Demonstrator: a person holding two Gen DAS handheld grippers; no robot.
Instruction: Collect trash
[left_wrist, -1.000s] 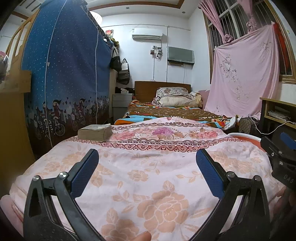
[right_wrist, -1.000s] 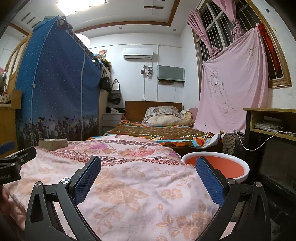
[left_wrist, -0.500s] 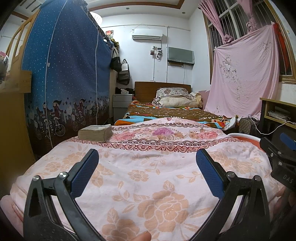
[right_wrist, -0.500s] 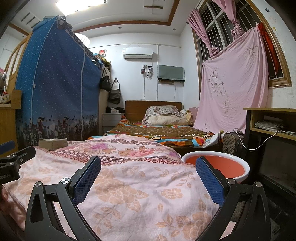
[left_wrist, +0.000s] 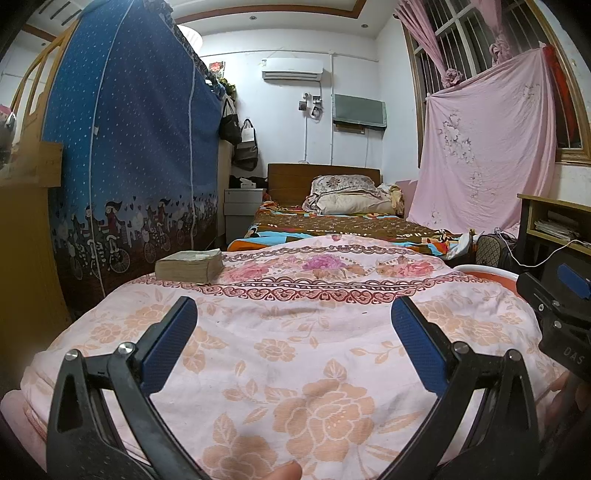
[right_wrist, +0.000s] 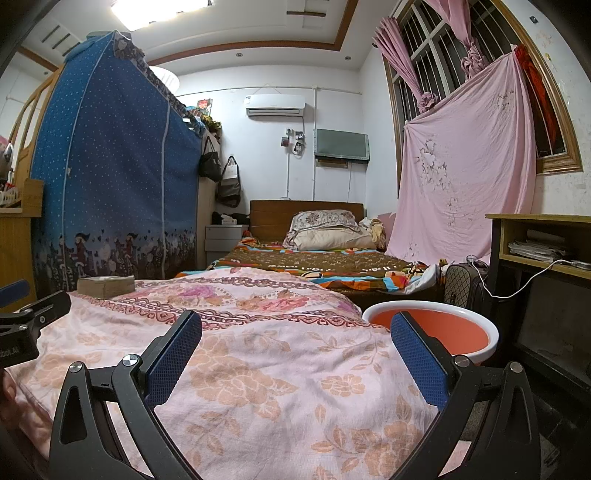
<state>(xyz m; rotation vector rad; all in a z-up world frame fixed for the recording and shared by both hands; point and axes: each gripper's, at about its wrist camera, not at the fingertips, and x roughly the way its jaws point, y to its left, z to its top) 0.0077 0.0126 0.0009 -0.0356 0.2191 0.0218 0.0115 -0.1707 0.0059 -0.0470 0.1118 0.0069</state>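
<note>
Plainly, the left wrist view shows the left gripper (left_wrist: 293, 332) with its jaws spread wide and nothing between them, hovering low over a flowered pink quilt (left_wrist: 295, 332). At about eleven o'clock on the quilt lies a thick stack of paper (left_wrist: 189, 266), the only loose item on it; whether it counts as trash I cannot tell. At three o'clock the right gripper (left_wrist: 554, 306) pokes into the picture, and just behind it shows the rim of a red basin (left_wrist: 484, 269). A fingertip (left_wrist: 280, 472) shows at six o'clock. In the right wrist view the right gripper (right_wrist: 295, 343) is likewise released and empty, aimed over the same quilt, with the paper stack at ten o'clock and the basin at two to three o'clock beside the bed; as far as can be seen the basin holds nothing. The left gripper's side sits at nine o'clock. No crumpled scrap or wrapper shows on the quilt, so the scene fits equally a bed yet to be cleared of that stack or one already cleared, and the pictures do not settle which. Against the pictures of half a second and a second ago, nothing has shifted noticeably: both claws hold the same pose and spread.
</note>
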